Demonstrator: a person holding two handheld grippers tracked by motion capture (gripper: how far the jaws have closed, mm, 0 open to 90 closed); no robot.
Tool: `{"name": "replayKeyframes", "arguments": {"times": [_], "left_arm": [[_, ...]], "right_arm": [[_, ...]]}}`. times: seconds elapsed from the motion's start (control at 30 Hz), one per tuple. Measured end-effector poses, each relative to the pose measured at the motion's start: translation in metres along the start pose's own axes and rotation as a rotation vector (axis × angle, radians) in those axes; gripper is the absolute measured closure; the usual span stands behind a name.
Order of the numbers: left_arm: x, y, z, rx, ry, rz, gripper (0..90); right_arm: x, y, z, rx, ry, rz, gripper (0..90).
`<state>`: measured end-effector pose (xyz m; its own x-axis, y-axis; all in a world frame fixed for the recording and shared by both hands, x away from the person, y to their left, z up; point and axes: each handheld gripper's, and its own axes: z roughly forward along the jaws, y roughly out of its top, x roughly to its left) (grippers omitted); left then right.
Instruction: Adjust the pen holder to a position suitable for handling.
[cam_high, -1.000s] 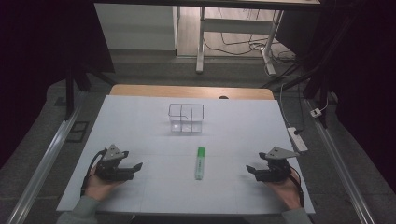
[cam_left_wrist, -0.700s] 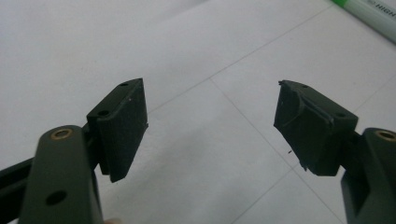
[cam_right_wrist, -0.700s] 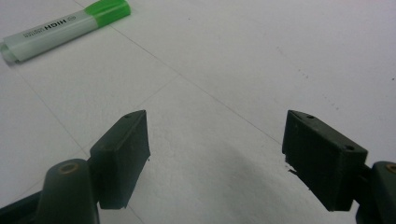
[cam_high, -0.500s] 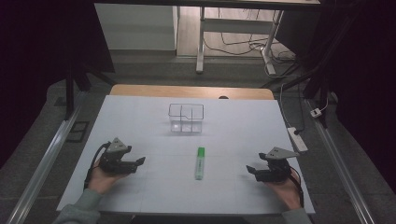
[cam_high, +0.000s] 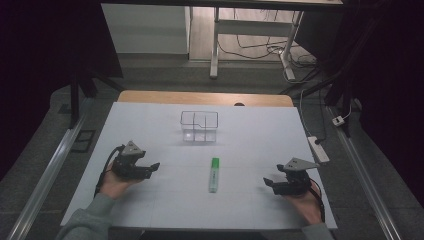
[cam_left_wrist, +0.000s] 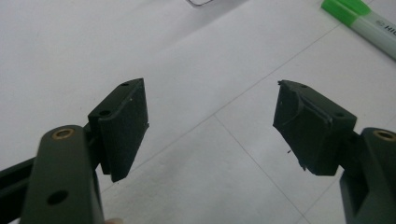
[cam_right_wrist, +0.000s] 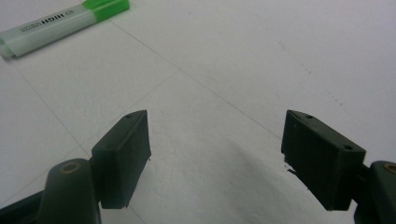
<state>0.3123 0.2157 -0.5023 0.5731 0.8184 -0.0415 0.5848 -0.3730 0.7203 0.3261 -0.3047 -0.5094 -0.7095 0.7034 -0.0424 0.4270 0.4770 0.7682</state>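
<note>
One white tabletop (cam_high: 150, 200) spans the frame's middle, with a clear divided box (cam_high: 199, 126) above centre. Both tongs — left (cam_high: 152, 167), right (cam_high: 267, 182) — rest at lower left and right, gaping wide and empty, flanking the green highlighter (cam_high: 214, 174) lying just below centre — probably for pickup.

The left gripper (cam_high: 152, 167) and right gripper (cam_high: 269, 182) are both black — each topped by a grey three-cornered plate, with a dark cable trailing back. Flat rectangular pads (cam_left_wrist: 122, 128) show small screw holes; brass rivets mark the jaw arms. The person wears grey-green sleeves (cam_high: 85, 220).
</note>
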Motion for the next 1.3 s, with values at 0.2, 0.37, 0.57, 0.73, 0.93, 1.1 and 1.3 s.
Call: {"name": "replayKeyframes", "arguments": {"times": [0.2,0.37,0.57,0.73,0.93,1.1,1.3], "left_arm": [[0.006,0.01,0.008,0.002,-0.002,-0.009,26.6],[0.011,0.023,0.015,0.013,0.0,-0.007,26.6],[0.013,0.037,0.026,0.017,0.0,-0.004,27.5],[0.018,0.048,0.035,0.008,-0.006,-0.023,28.4],[0.023,0.061,0.045,0.005,-0.009,-0.038,30.1],[0.025,0.07,0.054,-0.002,0.001,-0.037,31.7],[0.026,0.08,0.066,-0.003,-0.01,-0.031,36.4]], "right_arm": [[0.0,0.0,0.0,0.002,0.002,-0.001,23.5],[0.0,0.0,0.0,0.003,0.001,0.0,23.5],[0.0,-0.001,0.001,0.006,0.004,0.002,23.6],[0.0,-0.001,0.001,0.009,0.001,0.002,23.6],[-0.001,-0.001,0.001,0.011,0.001,0.001,23.6],[-0.001,-0.001,0.001,0.009,0.002,0.002,23.6],[-0.001,-0.002,0.002,0.012,0.003,0.003,23.7]]}}
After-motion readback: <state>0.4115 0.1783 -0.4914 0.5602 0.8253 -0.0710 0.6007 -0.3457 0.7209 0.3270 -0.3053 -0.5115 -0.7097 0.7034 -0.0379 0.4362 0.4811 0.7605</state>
